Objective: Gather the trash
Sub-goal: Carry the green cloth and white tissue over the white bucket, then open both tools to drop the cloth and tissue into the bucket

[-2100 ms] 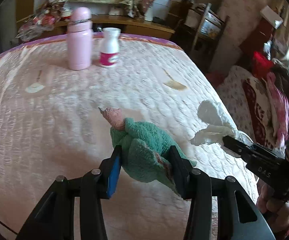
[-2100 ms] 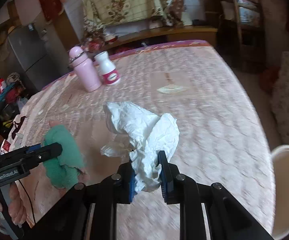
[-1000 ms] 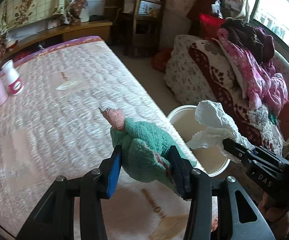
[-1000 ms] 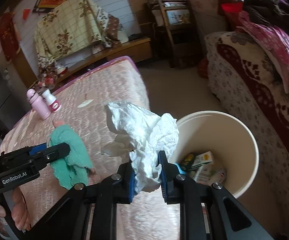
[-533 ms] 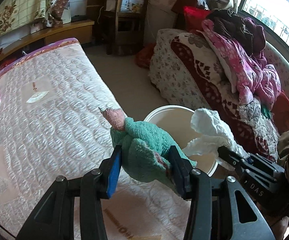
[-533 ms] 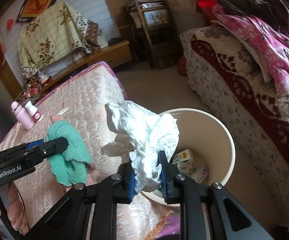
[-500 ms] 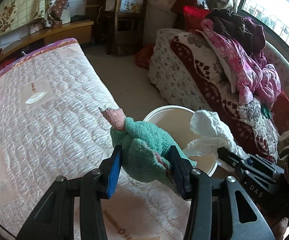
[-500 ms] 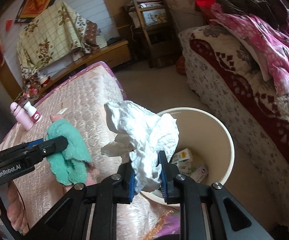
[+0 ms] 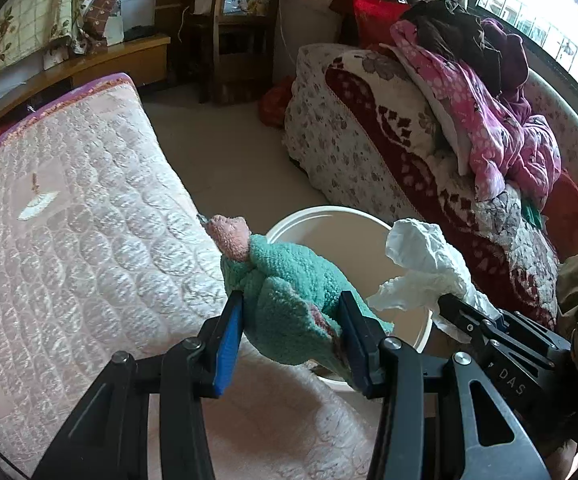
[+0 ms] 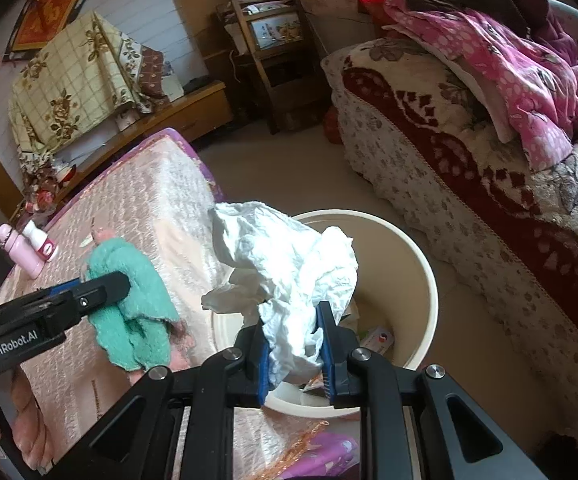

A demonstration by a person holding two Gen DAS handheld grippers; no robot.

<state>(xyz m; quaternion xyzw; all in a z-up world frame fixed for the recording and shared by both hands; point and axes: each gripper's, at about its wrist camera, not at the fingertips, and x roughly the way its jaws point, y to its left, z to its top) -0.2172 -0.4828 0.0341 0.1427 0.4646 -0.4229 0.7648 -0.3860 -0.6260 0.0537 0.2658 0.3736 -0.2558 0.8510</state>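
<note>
the left gripper [image 9: 291, 330] is parted about a third of the way, its blue pads pressed into both sides of a green cloth [image 9: 289, 292], a fluffy bundle with a pink tip sticking out toward 11 o'clock. the right gripper [image 10: 294, 344] is squeezed nearly closed on a wad of white paper [image 10: 289, 256], which billows out above the pads toward 12 o'clock. from the left wrist view the paper [image 9: 425, 268] shows at 3 o'clock of the cloth, with the other gripper's black fingers [image 9: 469, 320] clamped under it; the two bundles are near each other but apart. both hang over the bin [image 10: 417, 272], a cream round bucket on the floor just beside the mattress [image 9: 69, 220]. the paper sits over the bin's open mouth, the cloth over its rim on the mattress side, at about 9 o'clock of the bin in the right wrist view [image 10: 129, 276]. inside the bin, some small boxes and wrappers [image 10: 377, 336] lie at the bottom. far back on the mattress, toward 10 o'clock in the right view, stand a pink bottle [image 10: 21, 252] and a white bottle [image 10: 43, 244], just beside each other. a couch [image 10: 469, 168] heaped with pink clothes runs along at 2 o'clock. fingers of a hand [image 10: 29, 420] grip the left tool's handle low at 8 o'clock.
</note>
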